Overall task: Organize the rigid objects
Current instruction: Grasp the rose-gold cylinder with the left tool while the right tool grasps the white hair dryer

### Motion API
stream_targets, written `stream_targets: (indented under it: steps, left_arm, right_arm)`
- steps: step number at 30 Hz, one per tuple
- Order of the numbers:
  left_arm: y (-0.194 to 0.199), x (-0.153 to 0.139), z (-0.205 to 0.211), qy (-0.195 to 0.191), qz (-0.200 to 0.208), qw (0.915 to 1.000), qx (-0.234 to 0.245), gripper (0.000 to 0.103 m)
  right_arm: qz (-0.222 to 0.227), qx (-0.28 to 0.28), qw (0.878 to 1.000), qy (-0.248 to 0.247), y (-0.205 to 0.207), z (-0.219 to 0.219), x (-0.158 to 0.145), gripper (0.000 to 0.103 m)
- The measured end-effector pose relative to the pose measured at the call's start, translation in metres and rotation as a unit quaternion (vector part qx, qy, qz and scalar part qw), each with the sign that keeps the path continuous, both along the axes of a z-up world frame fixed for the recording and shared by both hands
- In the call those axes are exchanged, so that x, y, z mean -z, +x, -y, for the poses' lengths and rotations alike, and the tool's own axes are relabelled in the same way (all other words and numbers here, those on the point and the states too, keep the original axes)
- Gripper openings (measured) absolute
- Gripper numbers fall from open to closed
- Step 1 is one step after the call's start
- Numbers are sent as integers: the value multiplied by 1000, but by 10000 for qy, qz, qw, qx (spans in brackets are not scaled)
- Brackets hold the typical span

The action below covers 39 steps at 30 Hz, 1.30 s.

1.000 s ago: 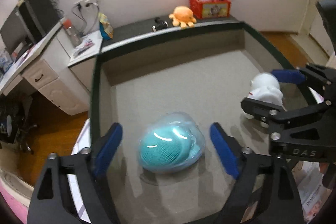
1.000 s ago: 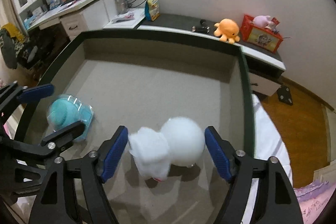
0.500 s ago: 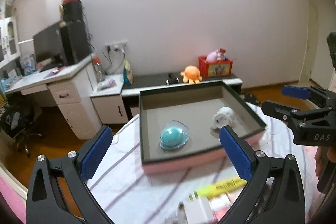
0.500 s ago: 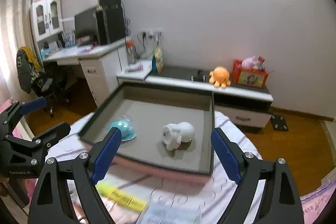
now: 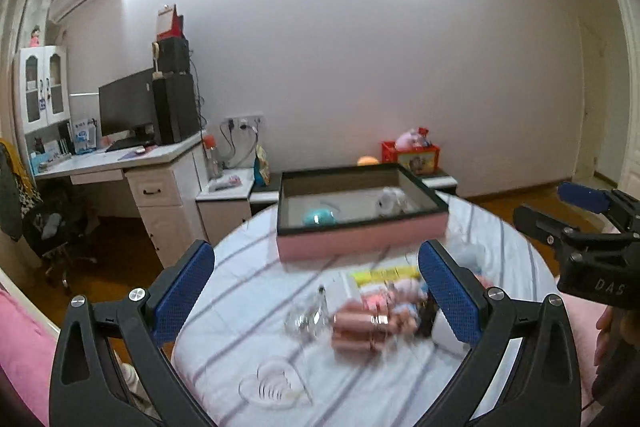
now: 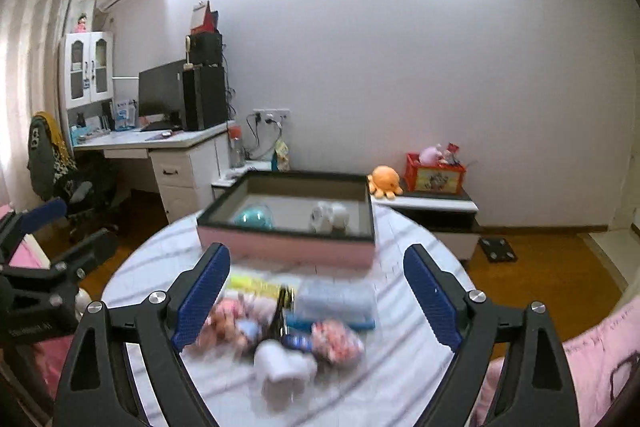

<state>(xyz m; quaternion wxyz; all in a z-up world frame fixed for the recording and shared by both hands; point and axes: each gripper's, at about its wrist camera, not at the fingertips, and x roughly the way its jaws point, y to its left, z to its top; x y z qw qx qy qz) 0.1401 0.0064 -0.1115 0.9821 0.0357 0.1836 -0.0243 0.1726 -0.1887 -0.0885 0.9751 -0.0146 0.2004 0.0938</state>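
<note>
Pink box [image 6: 288, 250] | holds teal case [image 6: 253, 216], white toy [image 6: 329, 215]

the only readable text is "das", in pale letters on the black body of the right gripper [image 5: 576, 217]; everything else is blurred.

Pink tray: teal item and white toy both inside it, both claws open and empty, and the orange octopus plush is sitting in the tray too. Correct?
Not quite. The orange octopus plush is not in the pink tray; the right wrist view shows it on the low cabinet behind. The rest holds: teal item and white toy are inside, and left claw and right claw are open and empty.
</note>
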Motion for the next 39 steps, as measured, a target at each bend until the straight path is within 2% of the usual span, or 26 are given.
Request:
stream_targets:
  steps: [5, 15, 23, 32, 33, 34, 35, 39]
  left_arm:
    - [-13, 11, 0, 40, -133, 9999, 26, 103]
    - [0, 49, 6, 193, -743, 9970, 78, 103]
    - [20, 87, -1, 25, -1398, 9901, 119, 103]
    - [37, 103, -8, -40, -1723, 9850, 62, 103]
    - [39, 105, -7, -76, -1750, 9845, 83, 103]
    - [41, 106, -6, -105, -1780, 9839, 108, 103]
    - [43, 107, -4, -129, -1796, 9836, 119, 103]
    - [56, 116, 8, -205, -1959, 9801, 230, 103]
  right_arm:
    - [-208, 164, 9996, 8, -14, 6, 16, 90]
    - [-736, 375, 9966, 2, -16, 12, 60, 90]
    - [-1540, 338, 9875, -13, 17, -3, 114, 90]
    - [-1906, -56, 9809, 379, 42, -12, 132, 90]
    - [-1926, -140, 9801, 466, 42, -9, 133, 85]
    - [-1891, -204, 9804, 519, 41, -8, 132, 69]
    - [-1874, -266, 9805, 535, 40, -8, 132, 65]
    - [-1840, -396, 9814, 384, 31, -7, 129, 63]
